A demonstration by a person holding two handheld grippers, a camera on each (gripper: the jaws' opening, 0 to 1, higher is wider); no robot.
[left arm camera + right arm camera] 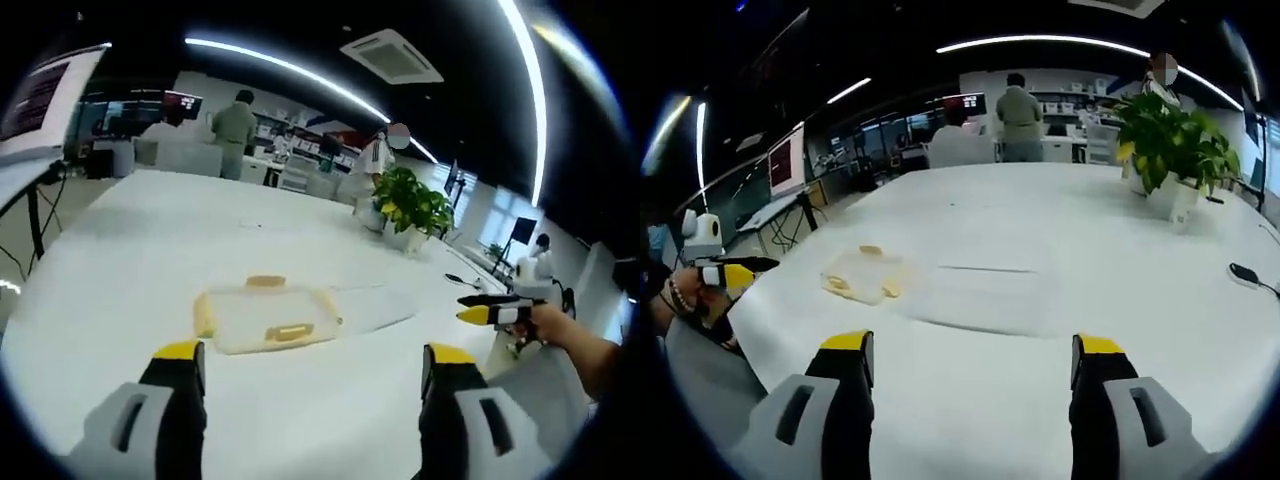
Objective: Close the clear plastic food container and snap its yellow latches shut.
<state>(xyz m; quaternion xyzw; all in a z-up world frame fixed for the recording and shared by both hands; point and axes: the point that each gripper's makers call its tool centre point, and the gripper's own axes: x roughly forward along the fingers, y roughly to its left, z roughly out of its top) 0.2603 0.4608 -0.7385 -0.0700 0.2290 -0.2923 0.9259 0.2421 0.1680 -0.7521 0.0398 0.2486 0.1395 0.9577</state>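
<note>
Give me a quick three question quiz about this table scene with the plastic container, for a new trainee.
1. True or false: the left gripper is clamped on the clear container.
2. What stands at the far side of the white table? A) potted plant B) kettle C) toolbox
3. Fill in: the container's latches are coloured ____.

Key
1. False: its fingers are spread apart above the bare table, short of the container.
2. A, the potted plant.
3. Yellow; one latch faces the left gripper.
</note>
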